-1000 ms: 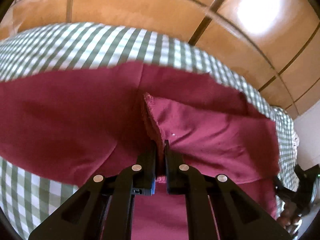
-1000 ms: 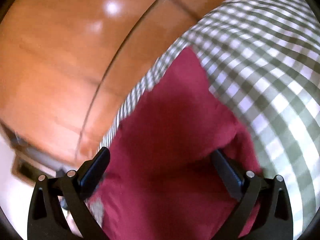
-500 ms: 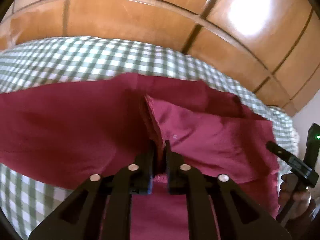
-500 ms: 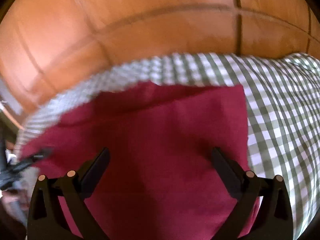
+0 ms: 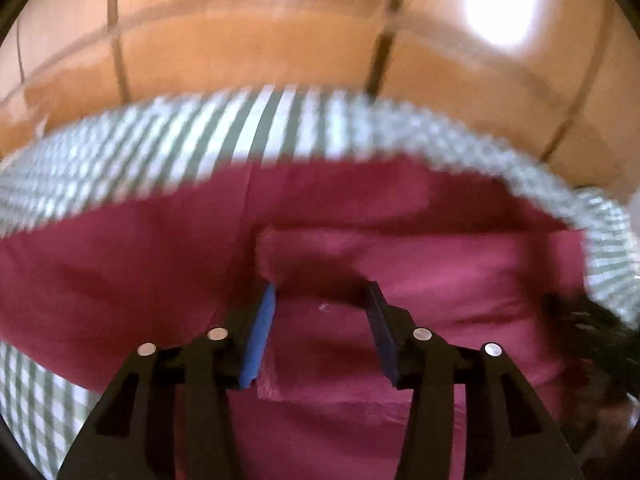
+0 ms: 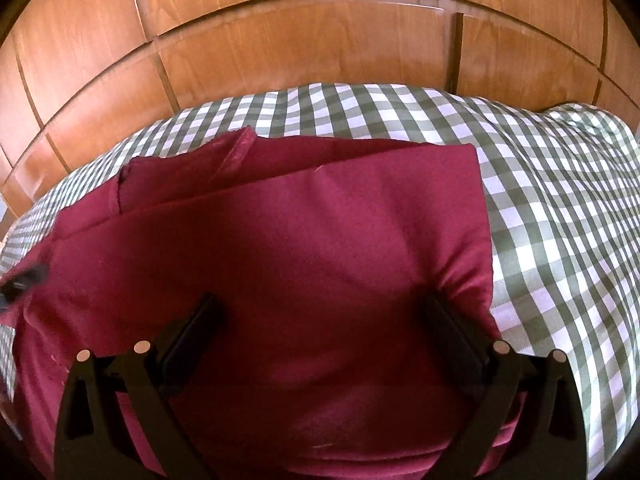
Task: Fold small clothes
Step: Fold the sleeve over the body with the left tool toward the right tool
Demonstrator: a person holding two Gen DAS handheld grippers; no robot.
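Observation:
A dark red garment [image 5: 420, 280] lies partly folded on a green-and-white checked cloth [image 5: 256, 132]. My left gripper [image 5: 322, 296] is open just above a folded flap of it, the jaws apart on either side of the flap's edge. In the right wrist view the same garment [image 6: 300, 240] shows a folded top layer and a hem sticking up at the far left. My right gripper [image 6: 320, 308] is open wide and low over the garment's near right part, holding nothing. The left view is blurred.
The checked cloth [image 6: 560, 220] covers a soft surface that slopes away on the right. Wooden panelled doors [image 6: 300, 40] stand close behind it. The other gripper shows as a dark blur at the right edge of the left wrist view [image 5: 592, 320].
My left gripper has opened and let go of the garment's flap, which now lies flat. My right gripper has swung round to face the wooden doors, still open over the garment.

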